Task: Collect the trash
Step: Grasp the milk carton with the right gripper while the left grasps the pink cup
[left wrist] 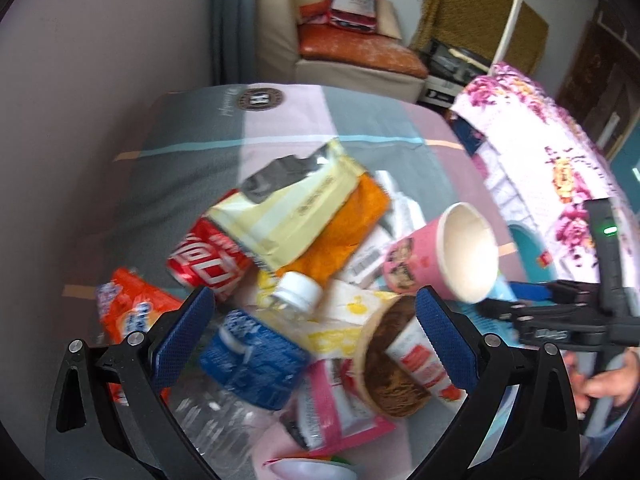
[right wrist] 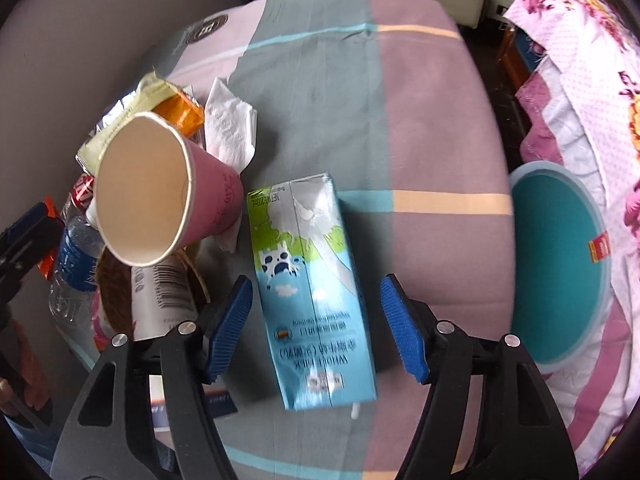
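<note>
A pile of trash lies on a striped cloth. In the left wrist view my left gripper [left wrist: 316, 328] is open above a plastic bottle with a blue label [left wrist: 256, 356], next to a brown paper cup [left wrist: 390, 364], a red cola can [left wrist: 208, 258], a pale yellow bag [left wrist: 288, 212] and a pink cup [left wrist: 444, 254]. In the right wrist view my right gripper [right wrist: 316, 328] is open, with its fingers on either side of a light blue milk carton [right wrist: 310, 284] that lies flat. The pink cup [right wrist: 164, 192] lies to its left.
A teal bin [right wrist: 556, 264] stands to the right of the cloth, beside a floral blanket [right wrist: 580, 80]. An orange wrapper [left wrist: 132, 312] lies at the pile's left. A sofa [left wrist: 340, 40] stands at the back. The right gripper shows at the right of the left wrist view [left wrist: 560, 320].
</note>
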`<state>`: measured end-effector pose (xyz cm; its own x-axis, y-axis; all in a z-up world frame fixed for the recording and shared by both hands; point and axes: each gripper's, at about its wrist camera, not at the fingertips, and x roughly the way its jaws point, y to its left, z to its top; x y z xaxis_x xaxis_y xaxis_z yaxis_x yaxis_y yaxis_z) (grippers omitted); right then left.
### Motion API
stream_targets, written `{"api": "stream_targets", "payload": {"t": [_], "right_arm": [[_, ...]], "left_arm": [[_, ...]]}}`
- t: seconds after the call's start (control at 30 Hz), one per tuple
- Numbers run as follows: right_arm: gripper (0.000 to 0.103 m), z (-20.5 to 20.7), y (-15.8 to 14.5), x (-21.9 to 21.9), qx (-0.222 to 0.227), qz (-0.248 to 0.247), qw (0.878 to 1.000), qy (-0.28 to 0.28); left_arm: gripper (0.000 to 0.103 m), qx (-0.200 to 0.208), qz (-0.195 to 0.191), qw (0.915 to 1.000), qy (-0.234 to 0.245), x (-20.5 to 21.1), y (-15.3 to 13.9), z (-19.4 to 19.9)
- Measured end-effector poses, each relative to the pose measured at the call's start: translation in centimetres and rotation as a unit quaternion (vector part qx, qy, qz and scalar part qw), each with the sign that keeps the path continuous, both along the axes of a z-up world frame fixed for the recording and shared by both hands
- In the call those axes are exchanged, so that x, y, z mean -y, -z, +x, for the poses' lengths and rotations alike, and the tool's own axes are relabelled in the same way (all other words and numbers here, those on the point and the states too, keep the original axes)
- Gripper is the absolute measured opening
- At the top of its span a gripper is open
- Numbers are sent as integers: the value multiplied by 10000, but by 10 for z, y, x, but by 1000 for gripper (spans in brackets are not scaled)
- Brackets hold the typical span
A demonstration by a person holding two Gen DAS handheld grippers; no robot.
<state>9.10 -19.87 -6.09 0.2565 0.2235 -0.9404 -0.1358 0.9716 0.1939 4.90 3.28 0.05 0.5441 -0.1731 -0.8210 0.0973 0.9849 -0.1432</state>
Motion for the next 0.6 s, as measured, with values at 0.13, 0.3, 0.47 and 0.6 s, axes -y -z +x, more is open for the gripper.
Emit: {"api": "stream_targets", "payload": {"t": [0.13,0.3,0.47,0.6], "right_arm": [[51,2,4,-2,131,55,9999,-96],[51,-5,-5,18,266,365,9988,162],[51,-14,-18,43,407,678,9958,461],[51,-21,-25,64,526,894,9920,723]], "left_arm": [[100,-56,154,9994,310,23,-6,9],[98,-122,438,9961,750,61,-8,24],[67,-601,696,9915,921,86,17,52],[20,-1013,824,9875,886,91,46,64]]}}
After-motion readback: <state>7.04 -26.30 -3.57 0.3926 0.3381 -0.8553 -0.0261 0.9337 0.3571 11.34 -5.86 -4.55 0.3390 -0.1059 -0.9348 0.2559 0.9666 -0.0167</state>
